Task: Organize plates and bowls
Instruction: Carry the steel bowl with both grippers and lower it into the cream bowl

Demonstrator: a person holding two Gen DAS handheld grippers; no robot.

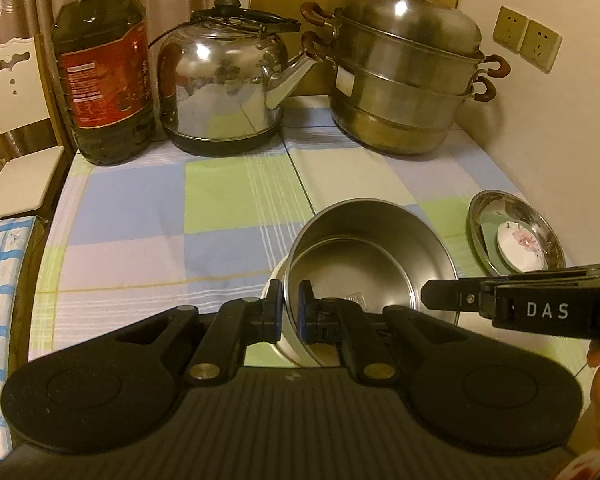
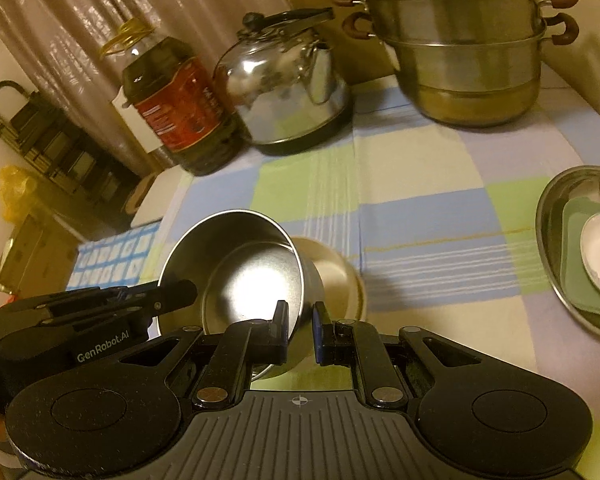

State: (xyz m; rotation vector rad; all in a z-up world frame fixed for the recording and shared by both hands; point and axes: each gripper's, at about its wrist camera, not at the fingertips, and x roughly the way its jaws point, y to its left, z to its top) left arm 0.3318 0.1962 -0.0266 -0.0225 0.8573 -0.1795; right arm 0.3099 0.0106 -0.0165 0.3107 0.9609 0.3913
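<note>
My left gripper (image 1: 290, 312) is shut on the near rim of a steel bowl (image 1: 380, 236), which is tilted with a smaller steel bowl (image 1: 340, 272) nested inside. In the right wrist view the same steel bowl (image 2: 224, 240) tilts toward me and the inner bowl (image 2: 256, 276) shows. My right gripper (image 2: 300, 320) grips the inner bowl's rim between its fingers. A steel plate (image 1: 516, 232) at the right holds a green dish and a small white flowered dish (image 1: 520, 244); it also shows in the right wrist view (image 2: 556, 216).
An oil bottle (image 1: 104, 72), a steel kettle (image 1: 220, 80) and a stacked steamer pot (image 1: 408, 72) stand along the back of the checked tablecloth (image 1: 180, 208). A wall with sockets (image 1: 528, 36) is at the right. A white chair (image 1: 16, 80) stands left.
</note>
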